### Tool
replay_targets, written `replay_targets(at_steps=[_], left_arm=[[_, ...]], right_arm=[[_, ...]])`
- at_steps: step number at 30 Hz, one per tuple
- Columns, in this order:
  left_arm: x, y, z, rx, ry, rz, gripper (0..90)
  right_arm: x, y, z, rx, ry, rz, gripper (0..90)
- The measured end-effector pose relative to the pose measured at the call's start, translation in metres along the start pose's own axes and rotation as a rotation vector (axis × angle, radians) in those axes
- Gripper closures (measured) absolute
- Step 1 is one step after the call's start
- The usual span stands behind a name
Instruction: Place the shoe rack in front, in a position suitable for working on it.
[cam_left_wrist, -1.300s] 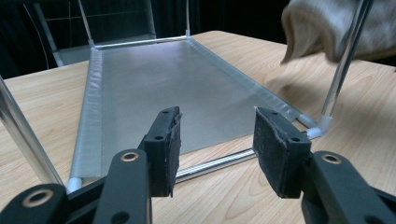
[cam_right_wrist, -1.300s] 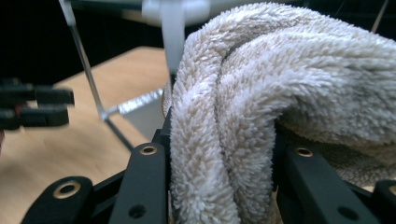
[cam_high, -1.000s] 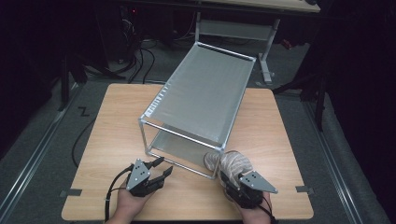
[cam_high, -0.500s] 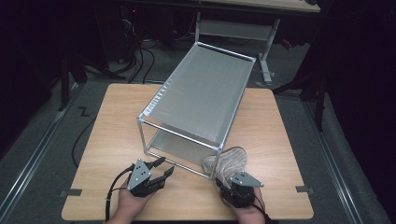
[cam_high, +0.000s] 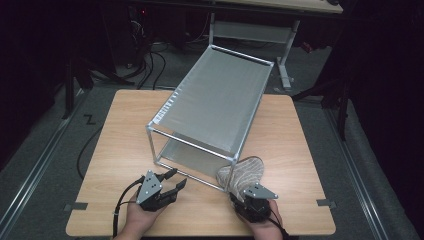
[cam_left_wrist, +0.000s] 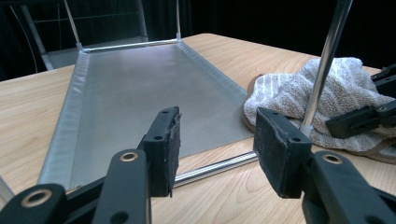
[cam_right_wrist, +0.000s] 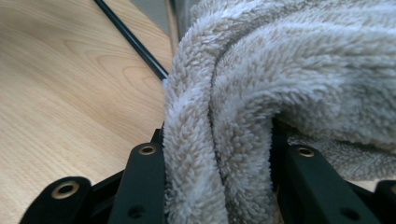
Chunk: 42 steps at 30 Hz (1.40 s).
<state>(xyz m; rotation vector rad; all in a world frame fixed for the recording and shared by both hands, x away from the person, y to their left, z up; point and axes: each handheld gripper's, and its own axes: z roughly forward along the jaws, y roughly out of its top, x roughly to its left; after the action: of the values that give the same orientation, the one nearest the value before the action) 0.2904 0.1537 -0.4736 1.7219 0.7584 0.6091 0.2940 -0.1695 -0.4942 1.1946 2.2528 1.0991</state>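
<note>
A beige fluffy slipper (cam_high: 245, 171) with a brown sole lies at the near right corner of the metal rack (cam_high: 215, 100), against its corner post (cam_left_wrist: 322, 70). My right gripper (cam_high: 248, 192) is shut on the slipper (cam_right_wrist: 261, 70), whose folded pile fills the gap between the jaws. Its fingertips are hidden in the fabric. My left gripper (cam_high: 175, 179) hovers open over the table just in front of the rack's lower shelf (cam_left_wrist: 140, 93), with nothing between its pads (cam_left_wrist: 168, 149). The slipper (cam_left_wrist: 336, 88) lies to that gripper's right.
The two-tier rack of chrome tubes and grey mesh runs diagonally from the table's (cam_high: 115, 140) middle out past its far edge. Bare wood lies left and right of it. A black cable (cam_right_wrist: 135, 44) crosses the table near the slipper. Dark floor and cables surround the table.
My right gripper has sunk toward the table with the slipper and shifted slightly left. The left gripper has kept still.
</note>
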Motion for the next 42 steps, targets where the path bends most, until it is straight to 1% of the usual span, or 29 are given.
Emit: replay_targets(at_steps=[2, 7, 9, 13, 15, 18, 20, 22, 23, 26, 28, 29, 31, 34, 37, 42], left_arm=[[0.000, 0.000, 0.000, 0.000, -0.001, 0.000, 50.9], [-0.002, 0.000, 0.001, -0.001, -0.007, -0.002, 50.9], [-0.003, 0.001, 0.001, -0.003, -0.011, -0.002, 50.9], [-0.005, 0.001, 0.001, -0.002, -0.021, -0.001, 50.8], [-0.006, 0.002, 0.001, -0.005, -0.027, -0.002, 50.8], [-0.008, 0.003, 0.000, -0.011, -0.037, -0.005, 50.7], [-0.010, 0.004, 0.000, -0.015, -0.047, -0.009, 50.6], [-0.011, 0.005, 0.000, -0.018, -0.057, -0.010, 50.7], [-0.013, 0.005, 0.000, -0.018, -0.062, -0.010, 50.7], [-0.016, 0.006, 0.001, -0.018, -0.081, -0.010, 50.6], [-0.019, 0.006, 0.001, -0.016, -0.088, -0.001, 50.7], [-0.020, 0.006, 0.002, -0.014, -0.093, -0.001, 50.6], [-0.022, 0.006, 0.003, -0.012, -0.101, 0.002, 50.6], [-0.026, 0.008, 0.004, -0.017, -0.117, -0.001, 50.6], [-0.031, 0.009, 0.007, -0.016, -0.131, 0.008, 50.7], [-0.037, 0.011, 0.013, -0.014, -0.155, 0.030, 51.8]], right_arm=[[0.002, 0.000, 0.000, -0.001, 0.010, -0.002, 63.1], [0.012, 0.002, 0.002, -0.004, 0.036, -0.035, 63.0], [0.018, 0.003, 0.004, -0.003, 0.051, -0.047, 62.9], [0.030, 0.005, 0.007, -0.006, 0.089, -0.078, 62.7], [0.036, 0.006, 0.009, -0.007, 0.114, -0.085, 62.7], [0.043, 0.006, 0.009, -0.012, 0.139, -0.118, 62.4], [0.043, 0.007, 0.007, -0.022, 0.138, -0.126, 62.3], [0.039, 0.009, 0.003, -0.038, 0.130, -0.115, 62.2], [0.036, 0.009, 0.001, -0.047, 0.119, -0.110, 62.2], [0.022, 0.010, -0.008, -0.078, 0.076, -0.078, 62.2], [0.013, 0.010, -0.013, -0.090, 0.045, -0.062, 62.1], [0.006, 0.010, -0.015, -0.098, 0.018, -0.055, 62.1], [-0.004, 0.009, -0.019, -0.112, -0.016, -0.033, 62.0], [-0.016, 0.007, -0.024, -0.120, -0.056, 0.001, 61.7], [-0.027, 0.003, -0.028, -0.125, -0.088, 0.033, 61.5], [-0.037, -0.003, -0.033, -0.122, -0.124, 0.062, 60.9]])
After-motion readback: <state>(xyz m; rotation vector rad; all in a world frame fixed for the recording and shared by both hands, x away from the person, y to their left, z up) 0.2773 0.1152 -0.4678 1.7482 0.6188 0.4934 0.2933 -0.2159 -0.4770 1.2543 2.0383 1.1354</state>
